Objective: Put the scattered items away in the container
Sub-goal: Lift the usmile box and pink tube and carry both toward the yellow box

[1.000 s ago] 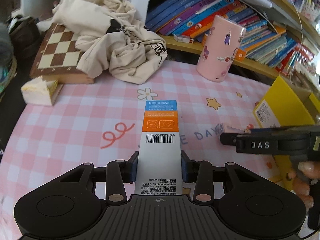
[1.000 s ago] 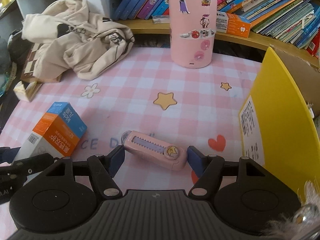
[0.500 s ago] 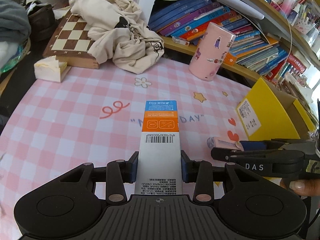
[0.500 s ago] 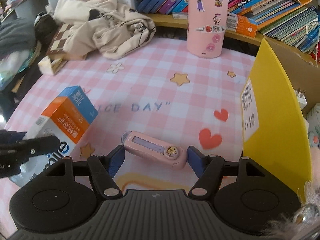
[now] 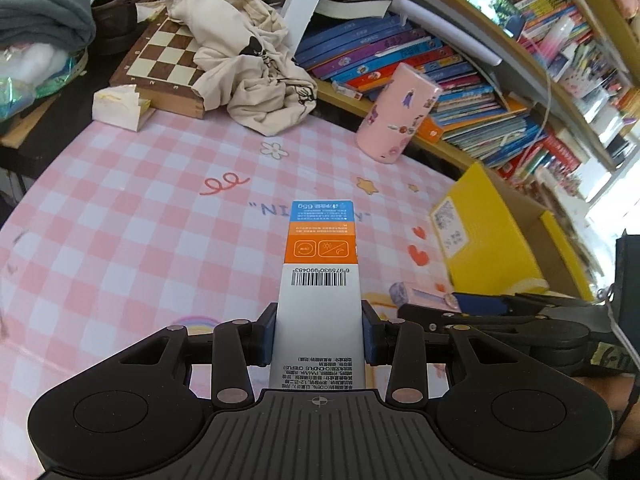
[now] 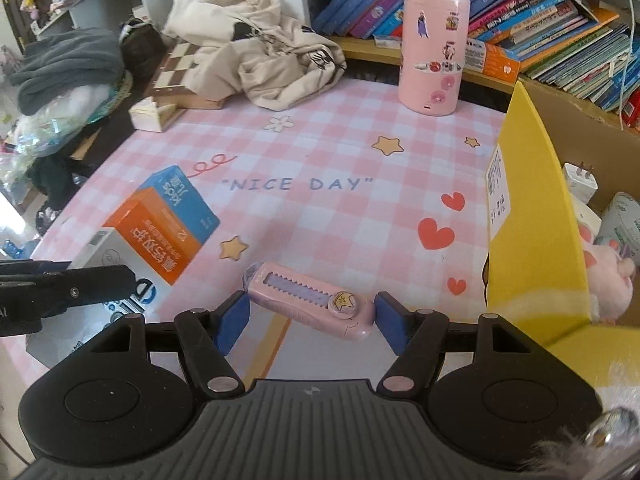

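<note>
My left gripper (image 5: 318, 334) is shut on a white, orange and blue toothpaste box (image 5: 322, 272) and holds it above the pink checked tablecloth; the box also shows in the right wrist view (image 6: 160, 232). My right gripper (image 6: 310, 314) is shut on a pink utility knife (image 6: 308, 300), held crosswise between the blue pads, above the cloth. The yellow cardboard box (image 6: 536, 216) stands just right of it, with a plush toy (image 6: 608, 276) and a charger (image 6: 580, 180) inside. The yellow box also shows in the left wrist view (image 5: 492, 232).
A pink sticker-covered cylinder (image 6: 434, 48) stands at the back of the table. A cream cloth (image 6: 260, 56) lies on a chessboard (image 5: 164, 64) at the back left, next to a small white box (image 5: 120, 106). Bookshelves (image 5: 440, 60) run behind.
Both grippers have risen with their items; the table looks further away. The right gripper has moved closer to the yellow box, whose inside is now in view.
</note>
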`<state>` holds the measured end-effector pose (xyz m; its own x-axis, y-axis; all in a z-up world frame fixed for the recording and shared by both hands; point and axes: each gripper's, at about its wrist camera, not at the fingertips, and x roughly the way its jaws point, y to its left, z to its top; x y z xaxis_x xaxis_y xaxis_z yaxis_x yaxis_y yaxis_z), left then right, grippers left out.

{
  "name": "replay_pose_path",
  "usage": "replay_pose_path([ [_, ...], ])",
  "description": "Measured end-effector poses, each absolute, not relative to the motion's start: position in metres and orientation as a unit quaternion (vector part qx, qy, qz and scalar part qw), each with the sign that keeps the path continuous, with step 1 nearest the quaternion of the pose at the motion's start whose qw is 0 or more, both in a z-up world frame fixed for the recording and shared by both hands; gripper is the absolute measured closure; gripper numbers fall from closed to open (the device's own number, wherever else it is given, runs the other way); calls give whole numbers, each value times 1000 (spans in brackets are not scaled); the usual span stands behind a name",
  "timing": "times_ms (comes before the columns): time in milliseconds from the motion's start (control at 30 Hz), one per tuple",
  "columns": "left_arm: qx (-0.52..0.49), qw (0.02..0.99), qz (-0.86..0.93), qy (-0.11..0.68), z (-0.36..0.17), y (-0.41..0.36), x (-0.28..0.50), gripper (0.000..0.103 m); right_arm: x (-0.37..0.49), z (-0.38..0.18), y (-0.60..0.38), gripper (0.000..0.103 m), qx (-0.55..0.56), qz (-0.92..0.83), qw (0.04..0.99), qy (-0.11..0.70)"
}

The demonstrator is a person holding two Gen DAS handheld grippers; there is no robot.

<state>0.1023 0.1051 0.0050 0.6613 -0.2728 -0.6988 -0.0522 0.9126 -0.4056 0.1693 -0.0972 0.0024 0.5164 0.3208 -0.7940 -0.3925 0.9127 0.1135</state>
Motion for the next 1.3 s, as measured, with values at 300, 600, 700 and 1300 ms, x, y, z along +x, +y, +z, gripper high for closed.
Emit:
replay_pose_path([
  [300,-240,882,-96,394,17,103,65,65,124,18,-110,36,-20,188,881,434],
  [600,-231,880,-131,394,23,96,44,65,84,19,-126,36,2,161,885,436],
  [700,-226,880,-143,393,25,93,39,65,73,18,-130,36,9,152,886,438],
  [1300,-228,869,-198,392,27,62,32,65,39,27,-164,36,20,99,897,431],
])
